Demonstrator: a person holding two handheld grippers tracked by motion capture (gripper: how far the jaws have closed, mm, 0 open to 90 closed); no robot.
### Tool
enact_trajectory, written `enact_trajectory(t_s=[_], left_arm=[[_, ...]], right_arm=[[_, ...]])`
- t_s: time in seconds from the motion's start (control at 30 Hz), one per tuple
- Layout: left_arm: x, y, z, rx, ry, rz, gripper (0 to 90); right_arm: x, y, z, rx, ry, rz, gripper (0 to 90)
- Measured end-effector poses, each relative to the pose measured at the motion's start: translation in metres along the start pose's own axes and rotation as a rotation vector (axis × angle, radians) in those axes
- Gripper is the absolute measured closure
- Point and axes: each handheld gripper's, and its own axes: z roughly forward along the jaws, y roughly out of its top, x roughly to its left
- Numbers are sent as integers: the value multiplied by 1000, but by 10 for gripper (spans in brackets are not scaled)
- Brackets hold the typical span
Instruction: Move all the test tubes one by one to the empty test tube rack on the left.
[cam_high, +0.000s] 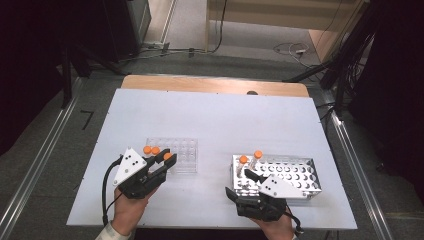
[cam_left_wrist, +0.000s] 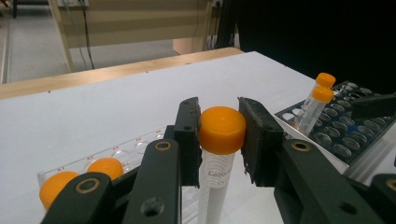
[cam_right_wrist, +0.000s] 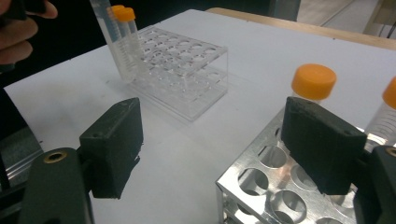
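The left gripper (cam_left_wrist: 220, 140) is clenched on the orange cap of a tube (cam_left_wrist: 222, 129), held upright at the near edge of the clear rack (cam_high: 181, 155), beside two capped tubes (cam_high: 151, 150) there. The right gripper (cam_right_wrist: 219, 149) stands released, jaws wide with nothing between them, at the metal rack (cam_high: 295, 175), where two orange-capped tubes (cam_high: 250, 162) stand in corner holes.

White table top (cam_high: 210, 120) with a bare wooden strip (cam_high: 215, 84) along the far edge and a small dark spot (cam_high: 252, 92) on that strip. Grey floor beyond, crossed by loose cables (cam_high: 292, 49). Metal rails (cam_high: 37, 160) down either side. Pale wooden furniture (cam_high: 280, 12) at the back.
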Motion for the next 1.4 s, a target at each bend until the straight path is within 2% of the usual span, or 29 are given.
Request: enact_trajectory(t_s=[0.2,0.53,0.7,1.07,1.23,1.4], left_arm=[[5,5,2,-9,15,1,705],[23,23,1,-61,64,-21,705],[30,24,9,-60,104,-3,705],[36,8,24,19,104,2,705],[36,1,28,60,99,26,704],[35,-3,30,79,96,36,702]], right_arm=[[0,0,2,3,-3,0,195],[-2,0,0,-2,-20,3,198],[-1,0,-1,-4,-24,5,200],[-1,0,-1,-5,-25,5,201],[-1,0,-2,-4,-25,6,202],[-1,0,-2,-4,-25,6,202]])
